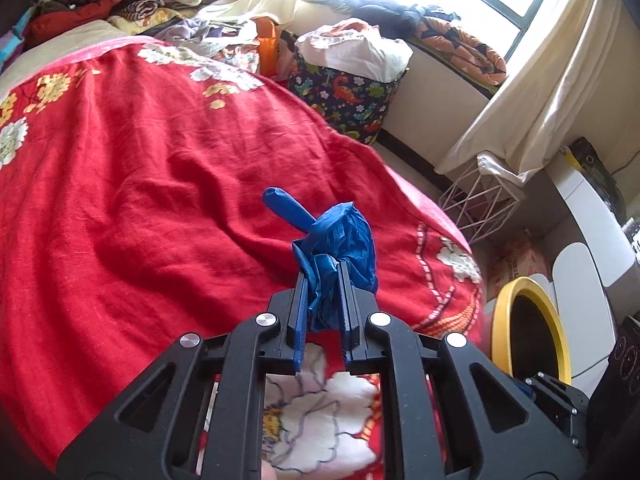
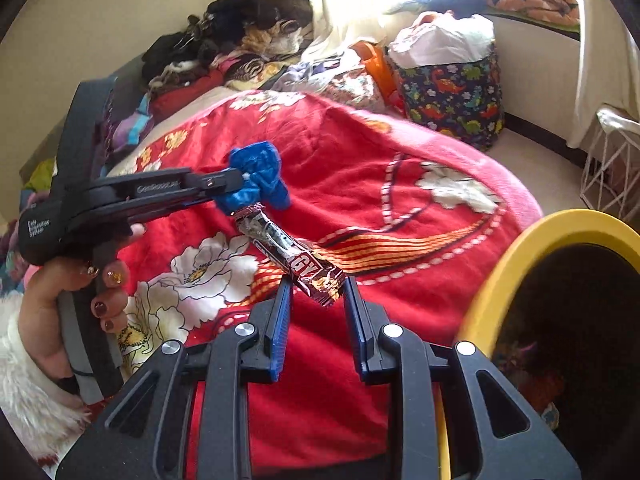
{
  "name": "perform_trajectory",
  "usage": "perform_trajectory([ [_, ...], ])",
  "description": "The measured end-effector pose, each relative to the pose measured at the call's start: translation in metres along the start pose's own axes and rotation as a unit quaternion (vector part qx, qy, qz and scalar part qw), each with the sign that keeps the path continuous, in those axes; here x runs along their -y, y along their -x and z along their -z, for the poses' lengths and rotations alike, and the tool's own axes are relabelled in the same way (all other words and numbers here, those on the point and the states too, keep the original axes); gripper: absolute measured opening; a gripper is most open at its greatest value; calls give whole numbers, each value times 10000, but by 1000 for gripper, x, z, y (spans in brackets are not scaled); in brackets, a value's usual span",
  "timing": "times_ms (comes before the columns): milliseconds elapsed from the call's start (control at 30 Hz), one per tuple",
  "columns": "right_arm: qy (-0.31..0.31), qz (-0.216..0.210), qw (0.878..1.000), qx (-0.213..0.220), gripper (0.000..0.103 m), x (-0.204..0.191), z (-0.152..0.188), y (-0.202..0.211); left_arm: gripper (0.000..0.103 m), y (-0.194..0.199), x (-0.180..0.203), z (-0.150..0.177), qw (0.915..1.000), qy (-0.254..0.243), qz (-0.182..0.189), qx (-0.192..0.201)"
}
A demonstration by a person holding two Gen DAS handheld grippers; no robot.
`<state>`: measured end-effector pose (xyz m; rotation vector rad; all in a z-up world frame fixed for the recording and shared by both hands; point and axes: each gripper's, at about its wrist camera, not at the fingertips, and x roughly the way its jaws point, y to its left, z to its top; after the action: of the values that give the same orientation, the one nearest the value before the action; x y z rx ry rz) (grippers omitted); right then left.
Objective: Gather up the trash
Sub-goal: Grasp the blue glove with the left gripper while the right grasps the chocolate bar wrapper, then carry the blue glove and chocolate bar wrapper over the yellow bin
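Note:
My left gripper (image 1: 323,270) is shut on a crumpled blue plastic wrapper (image 1: 336,240) and holds it above the red floral blanket (image 1: 160,168). The right wrist view shows that gripper (image 2: 240,178) from the side with the blue wrapper (image 2: 258,176) in it. My right gripper (image 2: 316,284) is shut on a brown snack wrapper (image 2: 292,254), gripped by its near end, the far end pointing towards the blue wrapper. A yellow-rimmed bin (image 2: 532,256) stands at the right, just beside my right gripper; it also shows in the left wrist view (image 1: 528,332).
The bed carries piled clothes (image 2: 240,40) at its far end. A dinosaur-print basket (image 1: 344,96) with white cloth stands by the wall. A white wire basket (image 1: 480,204) sits near the curtain. White furniture (image 1: 592,208) is at the right.

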<state>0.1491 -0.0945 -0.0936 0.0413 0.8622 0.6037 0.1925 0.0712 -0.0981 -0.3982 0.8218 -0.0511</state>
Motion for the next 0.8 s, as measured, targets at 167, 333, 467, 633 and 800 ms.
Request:
perform_trajectory([
  [167,-419,156,9985,311,25,27,-1,32,8,9,21,2,9997,-125,211,86],
  [333,-728,364,9950,575,25,54,1,62,8,18,42,4,9987,-287,403,145],
  [467,-905,560,9915,753,25,71,2,81,8,24,56,8,9975,-394,565,145],
  [633,-1111,831,9865,871,25,90,9,103,8,28,77,14,9958,-552,724,127],
  [800,-1366,1027,9814,870,25,107,21,117,8,32,97,22,9931,-749,901,86],
])
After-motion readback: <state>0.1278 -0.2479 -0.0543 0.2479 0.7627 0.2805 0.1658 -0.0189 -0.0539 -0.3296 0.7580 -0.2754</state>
